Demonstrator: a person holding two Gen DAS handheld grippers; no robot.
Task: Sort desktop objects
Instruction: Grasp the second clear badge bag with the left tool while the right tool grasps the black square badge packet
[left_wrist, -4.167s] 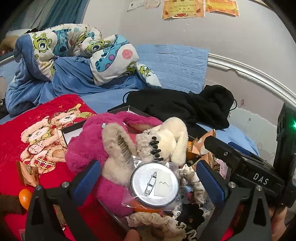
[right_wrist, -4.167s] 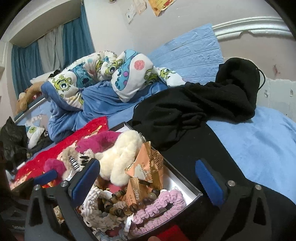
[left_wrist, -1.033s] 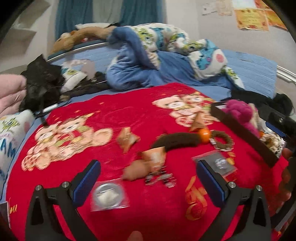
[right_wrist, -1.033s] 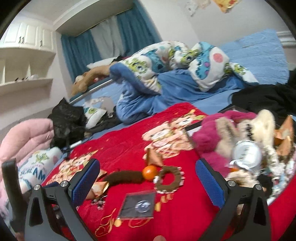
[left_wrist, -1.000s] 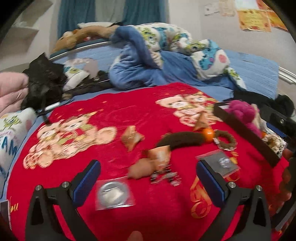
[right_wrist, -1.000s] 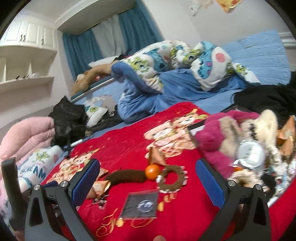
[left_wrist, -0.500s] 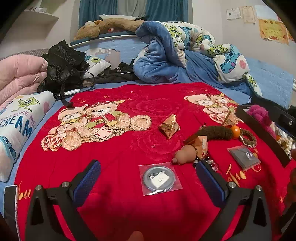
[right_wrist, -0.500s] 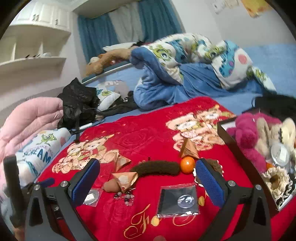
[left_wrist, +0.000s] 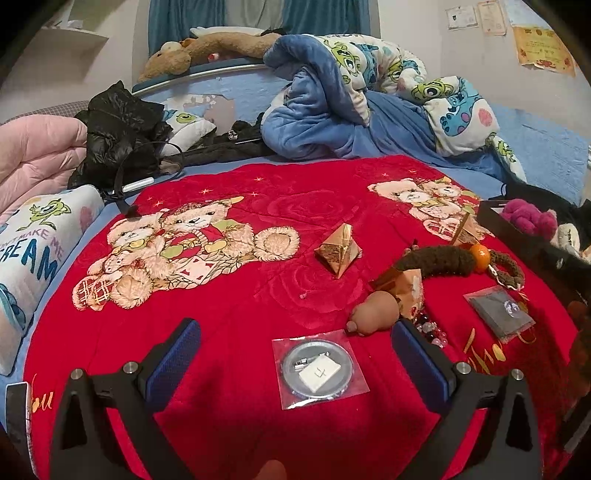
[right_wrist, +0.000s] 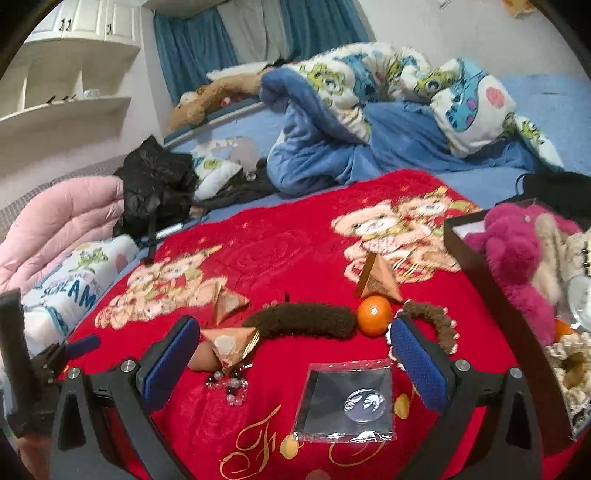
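Nearest us, the left tool (left_wrist: 295, 354) hangs with its blue pads spread wide and nothing between them; straight ahead of it a round badge sealed in a clear bag (left_wrist: 318, 368) lies flat on the red blanket (left_wrist: 229, 332). Only the left wrist view shows that badge. Our right tool (right_wrist: 290, 354) is likewise released and empty, over a dark card in a clear sleeve (right_wrist: 347, 400) with a silver disc on it.

Just beyond the badge, a tan gourd-shaped piece (left_wrist: 375, 313) touches a gold foil packet (left_wrist: 404, 286), with a small bead string (right_wrist: 229, 382) beside them, seen clearly from the right wrist. Behind these lies a brown fuzzy hair clip (right_wrist: 301, 320), an orange ball (right_wrist: 373, 311) at its end, then a brown scrunchie (right_wrist: 434, 321). Two more gold pyramid packets sit farther out, one mid-blanket (left_wrist: 338, 251), one near the box (right_wrist: 376, 278).

At the right edge a dark box (right_wrist: 480, 266) holds a magenta plush (right_wrist: 517, 254) and other soft pieces; the right wrist view looks into it, the left sees only its corner. Farthest, a heaped cartoon-print blue quilt (left_wrist: 369, 99) covers the bed.
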